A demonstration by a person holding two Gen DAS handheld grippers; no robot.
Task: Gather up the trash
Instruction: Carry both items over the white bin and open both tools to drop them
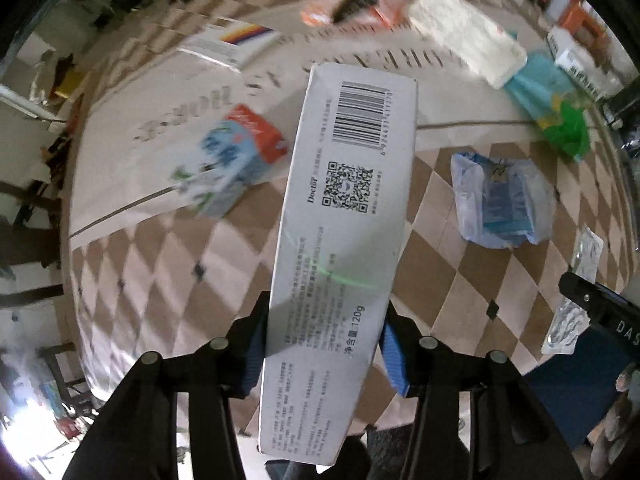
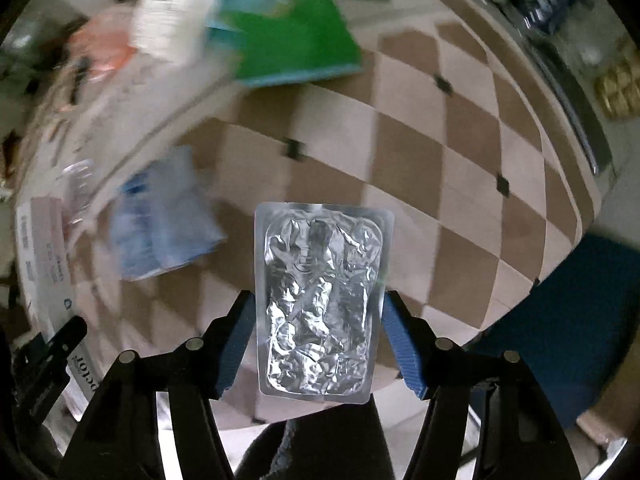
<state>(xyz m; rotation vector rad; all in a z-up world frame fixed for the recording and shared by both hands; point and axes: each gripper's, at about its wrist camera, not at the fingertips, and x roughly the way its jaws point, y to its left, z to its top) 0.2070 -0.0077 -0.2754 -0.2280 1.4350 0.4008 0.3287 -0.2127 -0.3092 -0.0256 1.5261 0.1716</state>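
While litter (blue-red carton (image 1: 236, 160), clear blue bag (image 1: 500, 200)) lies on checkered table (image 1: 440, 264) below, left gripper (image 1: 326, 344) clamps white box (image 1: 344, 216), lengthwise away from cam; reads "Doctor", "120g", barcode + QR. Right gripper (image 2: 318, 338) pinches foil blister pack (image 2: 320, 300) by its sides, long axis same.

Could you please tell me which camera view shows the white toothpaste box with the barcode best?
The left wrist view: the toothpaste box fills the centre, sharp, held in the left claw. The right wrist view shows only part of it, blurred at the left edge.
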